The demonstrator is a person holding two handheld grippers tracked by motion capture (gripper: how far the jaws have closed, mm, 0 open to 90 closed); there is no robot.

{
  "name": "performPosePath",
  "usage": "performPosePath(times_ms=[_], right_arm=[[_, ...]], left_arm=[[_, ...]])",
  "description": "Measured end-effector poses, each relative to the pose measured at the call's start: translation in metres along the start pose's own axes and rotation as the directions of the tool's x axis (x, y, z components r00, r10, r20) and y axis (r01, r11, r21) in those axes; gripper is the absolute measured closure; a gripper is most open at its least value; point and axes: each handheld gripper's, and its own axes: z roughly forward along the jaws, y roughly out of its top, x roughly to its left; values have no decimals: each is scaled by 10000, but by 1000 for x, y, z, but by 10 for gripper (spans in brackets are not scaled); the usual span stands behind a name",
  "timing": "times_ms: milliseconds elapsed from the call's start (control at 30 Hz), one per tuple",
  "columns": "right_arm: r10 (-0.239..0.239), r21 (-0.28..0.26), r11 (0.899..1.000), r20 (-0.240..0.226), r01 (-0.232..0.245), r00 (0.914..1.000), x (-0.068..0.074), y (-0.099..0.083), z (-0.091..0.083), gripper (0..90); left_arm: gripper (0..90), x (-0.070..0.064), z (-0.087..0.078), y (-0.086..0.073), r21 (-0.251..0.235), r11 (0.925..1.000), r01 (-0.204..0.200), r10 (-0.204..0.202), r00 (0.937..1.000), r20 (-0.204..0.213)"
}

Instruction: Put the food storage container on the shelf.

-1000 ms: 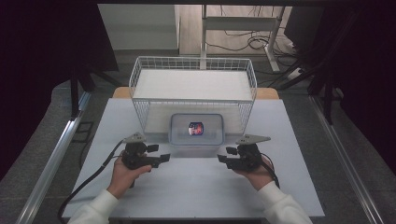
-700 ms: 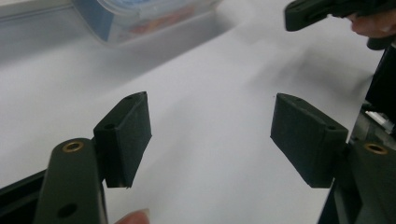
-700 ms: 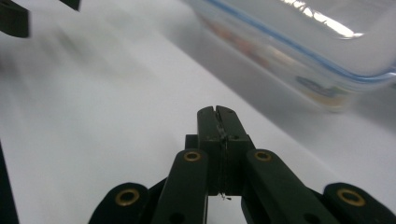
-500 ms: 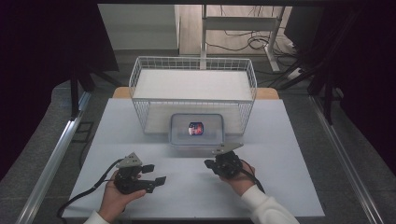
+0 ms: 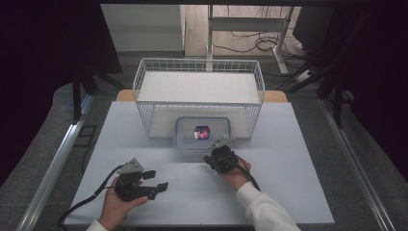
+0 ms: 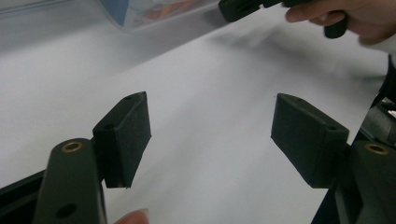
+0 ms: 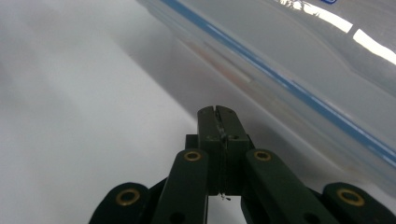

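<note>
A clear plastic container (image 5: 185,137) with a blue-striped lid (image 7: 289,88) stands on the white table (image 5: 288,163), right in front of a wire basket (image 5: 199,67). Something small and colourful (image 5: 202,132) lies inside the container. My right gripper (image 5: 210,157) (image 7: 217,113) is shut on nothing, its tips low over the table just short of the container's front edge. My left gripper (image 5: 156,180) (image 6: 210,135) is held open near the table's front left, pointing right across bare table, with nothing between its pads. The left gripper view shows the container's corner (image 6: 140,9) and the other hand (image 6: 336,16) at the top.
The white wire basket sits at the back centre with a pale floor inside. Metal rails (image 5: 53,163) run along both sides of the table. Cables trail from both grippers toward the front edge.
My left gripper has drawn back from the container toward the front left and turned to the right. My right gripper has shifted left to the container's front edge.
</note>
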Motion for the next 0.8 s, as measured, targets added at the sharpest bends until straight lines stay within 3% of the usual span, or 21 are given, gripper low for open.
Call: performPosePath(times_ms=[233,800], right_arm=[[98,33,9999,353,-100,9993,-4,5,11,889],[-65,-58,10000,366,67,9993,-1,12,14,890]], left_arm=[[279,0,-2,1,-37,10000,31,-31,10000,31],[277,0,-3,1,40,10000,34,-34,10000,73]])
